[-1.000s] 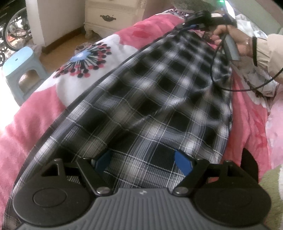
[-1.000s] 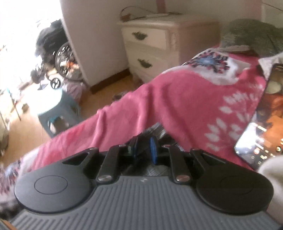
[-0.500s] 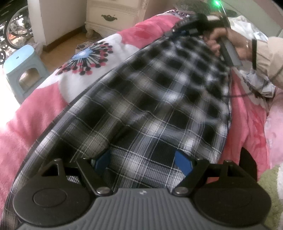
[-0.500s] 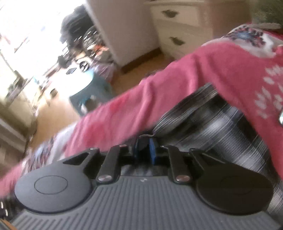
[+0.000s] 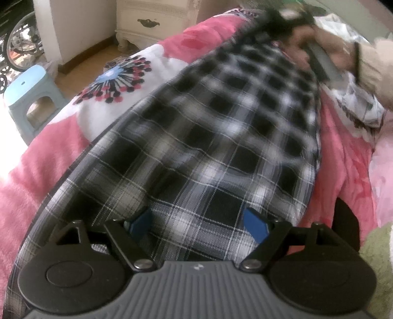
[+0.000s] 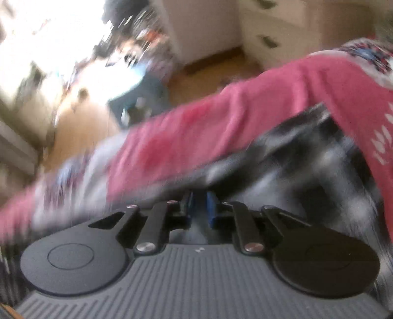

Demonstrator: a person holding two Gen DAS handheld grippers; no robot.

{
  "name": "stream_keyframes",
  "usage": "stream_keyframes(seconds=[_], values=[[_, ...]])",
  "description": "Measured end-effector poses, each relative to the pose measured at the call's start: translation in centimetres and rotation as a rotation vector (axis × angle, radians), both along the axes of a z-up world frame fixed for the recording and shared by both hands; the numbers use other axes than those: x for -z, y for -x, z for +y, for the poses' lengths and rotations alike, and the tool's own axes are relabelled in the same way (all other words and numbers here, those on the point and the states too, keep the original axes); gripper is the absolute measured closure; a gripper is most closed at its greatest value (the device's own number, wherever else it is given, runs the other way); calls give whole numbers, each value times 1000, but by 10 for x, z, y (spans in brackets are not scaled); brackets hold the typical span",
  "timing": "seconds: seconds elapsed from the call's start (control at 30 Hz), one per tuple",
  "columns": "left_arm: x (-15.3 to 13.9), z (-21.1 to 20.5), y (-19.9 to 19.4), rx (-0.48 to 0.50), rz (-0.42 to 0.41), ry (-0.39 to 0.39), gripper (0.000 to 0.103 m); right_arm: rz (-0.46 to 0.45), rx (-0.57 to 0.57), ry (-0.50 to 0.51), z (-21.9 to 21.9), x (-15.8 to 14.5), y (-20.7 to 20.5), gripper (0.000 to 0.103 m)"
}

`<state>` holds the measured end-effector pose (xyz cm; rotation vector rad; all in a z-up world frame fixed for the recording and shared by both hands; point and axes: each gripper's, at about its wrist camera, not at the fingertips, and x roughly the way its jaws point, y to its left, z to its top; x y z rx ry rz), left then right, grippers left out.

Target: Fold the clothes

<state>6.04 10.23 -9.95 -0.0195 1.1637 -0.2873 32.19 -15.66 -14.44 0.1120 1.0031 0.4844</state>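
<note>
A black-and-white plaid garment (image 5: 208,147) lies stretched lengthwise over a pink blanket (image 5: 49,171) on a bed. My left gripper (image 5: 199,220) stands open at its near end. The cloth runs between its blue pads (image 5: 255,227), and a fold half covers the left pad. At the far end a hand (image 5: 331,46) holds my right gripper (image 5: 282,24), which is blurred. In the right wrist view the right gripper (image 6: 199,203) is shut on a bunch of the plaid garment (image 6: 307,159), which trails off to the right over the blanket (image 6: 221,117).
A light blue stool (image 5: 27,95) stands on the wooden floor left of the bed. A cream dresser (image 5: 152,22) and a wheel (image 5: 22,49) are behind it. A white patterned cloth (image 5: 356,105) and a green fuzzy fabric (image 5: 378,257) lie to the right.
The right gripper has swung along the far end with the cloth pinched, so more plaid shows in its view and the phone has left it. The left gripper has stayed still.
</note>
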Motion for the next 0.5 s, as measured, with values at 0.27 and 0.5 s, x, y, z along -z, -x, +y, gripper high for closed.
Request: stream_keyframes(seconds=[0.27, 0.5], values=[[-3, 1, 7, 6, 11, -4, 20, -21, 112, -79, -30, -27, 4, 89], [-5, -11, 9, 7, 28, -28, 20, 80, 270, -57, -73, -2, -20, 93]])
